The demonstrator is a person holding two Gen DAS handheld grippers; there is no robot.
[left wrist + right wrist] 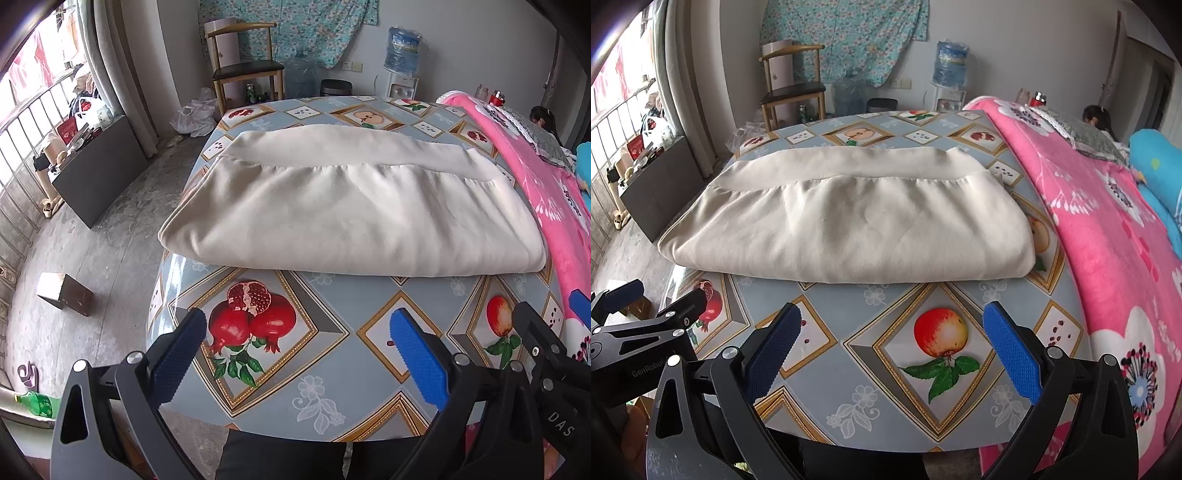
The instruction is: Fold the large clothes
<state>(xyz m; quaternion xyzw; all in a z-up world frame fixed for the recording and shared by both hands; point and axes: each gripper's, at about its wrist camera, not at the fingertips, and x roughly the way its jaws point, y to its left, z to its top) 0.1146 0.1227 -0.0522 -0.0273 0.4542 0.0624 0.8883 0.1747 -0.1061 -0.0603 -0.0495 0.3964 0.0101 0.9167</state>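
The fingers of the left gripper (299, 358) stand wide apart and hold nothing; both blue pads hang over the patterned tablecloth (332, 369) at the bottom of the left wrist frame. The fingers of the right gripper (892, 354) are likewise spread and empty, low in the right wrist frame, framing the printed apple between them. We see the two tools side by side: the right one enters the lower right edge of the left view, and the left one enters the lower left edge of the right view.

The cream garment (332, 210) lies on the table in the middle of both frames, well apart from either gripper. It is already folded into a thick, roughly rectangular stack. We judge that the grippers are held back at the near edge so that both cameras take in the whole stack before any further fold.

The long axis of the garment runs left to right across each frame. The rounded fold faces the bottom of the frame, toward us. A flat band with a gathered seam runs along the far side, toward the top. Its right end lies close to the pink blanket (1108, 240); we cannot tell whether they touch.
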